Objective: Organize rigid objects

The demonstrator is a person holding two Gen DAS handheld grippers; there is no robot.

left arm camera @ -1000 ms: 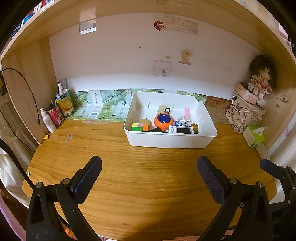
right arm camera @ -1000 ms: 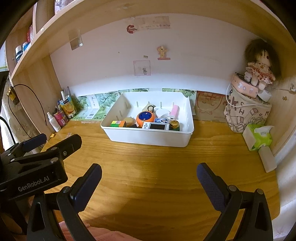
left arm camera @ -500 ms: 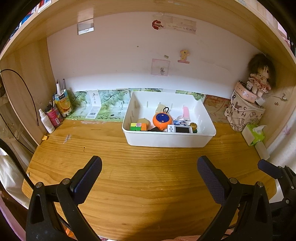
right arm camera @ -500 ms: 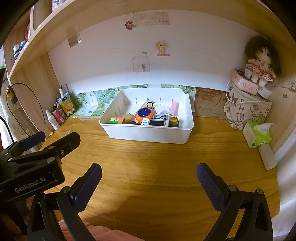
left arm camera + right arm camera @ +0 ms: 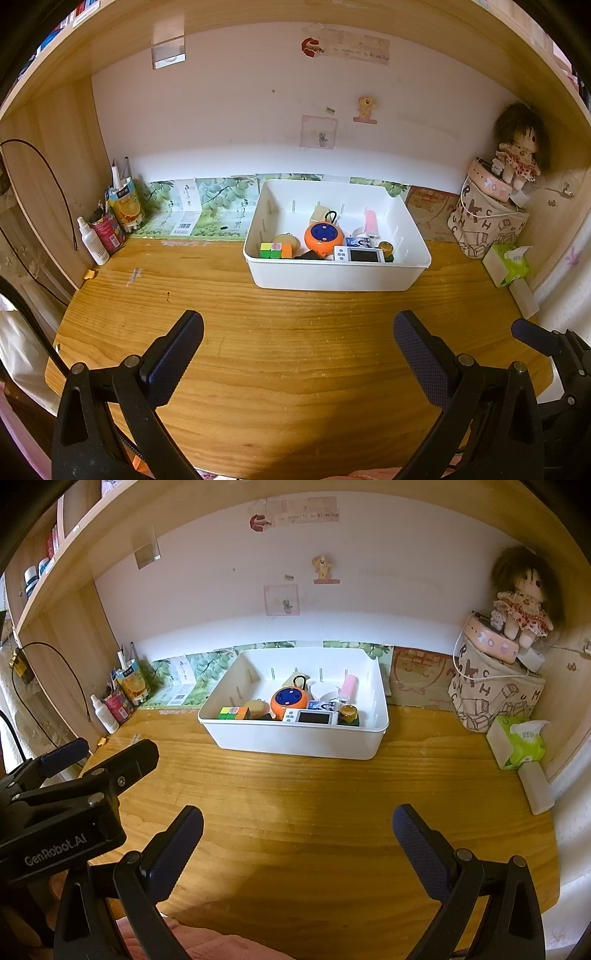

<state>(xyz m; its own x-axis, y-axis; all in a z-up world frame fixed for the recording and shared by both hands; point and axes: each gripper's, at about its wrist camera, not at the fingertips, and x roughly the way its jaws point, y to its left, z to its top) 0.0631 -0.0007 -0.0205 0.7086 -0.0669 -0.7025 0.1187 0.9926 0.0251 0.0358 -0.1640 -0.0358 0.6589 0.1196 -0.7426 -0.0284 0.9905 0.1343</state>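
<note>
Wooden surface [image 5: 295,354] is seen bare in front, the rigid objects being already gathered inside the white bin [image 5: 334,275] near the wall, while left gripper [image 5: 297,343] and right gripper [image 5: 297,830] are held with jaws wide and empty, so little seems left.

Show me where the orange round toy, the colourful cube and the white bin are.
orange round toy [image 5: 324,239], left wrist view, on its orange body.
colourful cube [image 5: 232,713], right wrist view, on its top face.
white bin [image 5: 295,740], right wrist view, on its front wall.
</note>
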